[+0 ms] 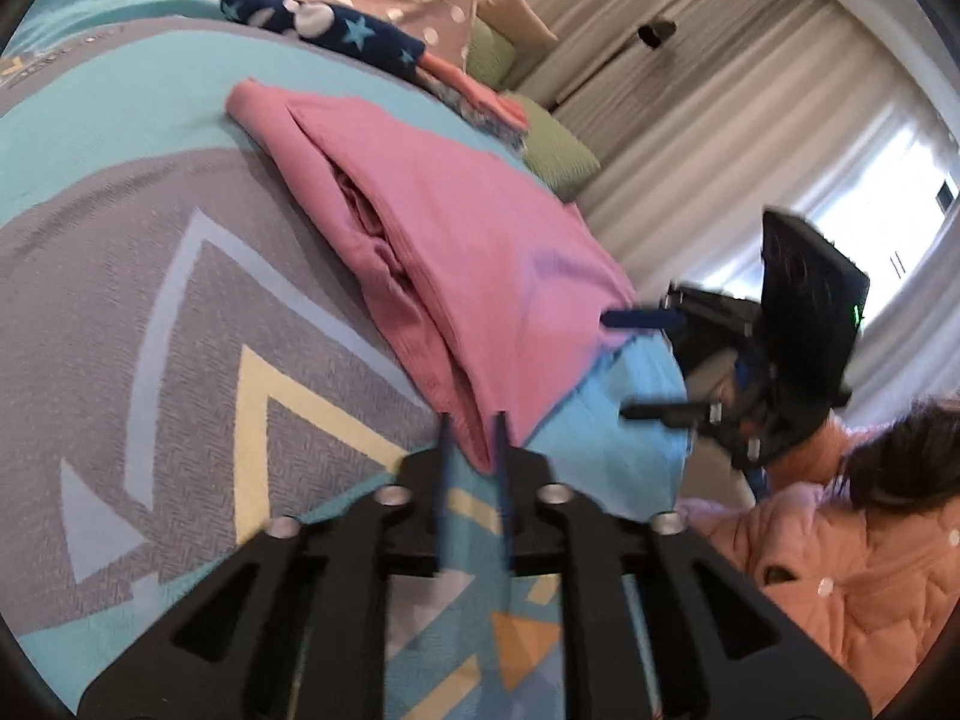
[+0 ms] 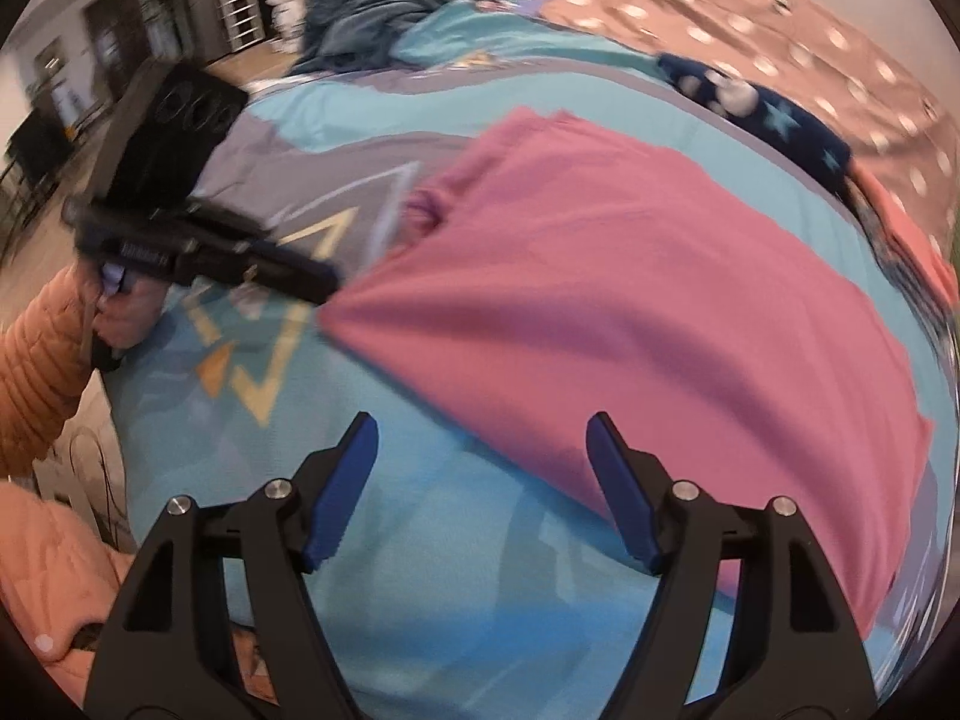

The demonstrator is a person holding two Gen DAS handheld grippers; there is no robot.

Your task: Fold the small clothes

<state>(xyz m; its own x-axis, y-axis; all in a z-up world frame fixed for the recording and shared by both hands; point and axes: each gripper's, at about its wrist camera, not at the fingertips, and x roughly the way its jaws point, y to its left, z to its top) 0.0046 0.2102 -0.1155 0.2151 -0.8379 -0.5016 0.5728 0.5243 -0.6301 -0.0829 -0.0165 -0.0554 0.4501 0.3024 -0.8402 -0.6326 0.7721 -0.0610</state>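
Pink garment [image 1: 456, 252] lies on the bed [image 1: 120, 276]; left gripper [image 1: 471, 429] clamps its near corner; right gripper [image 2: 483, 438] hovers (fingers apart, empty) just beside its near edge.

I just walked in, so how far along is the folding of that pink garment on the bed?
Partly done: the pink garment already lies doubled over on the bedspread. In hand: the left gripper pinches its near corner; the right gripper is open beside the edge. Left: finishing the fold, plus the star-print piece.
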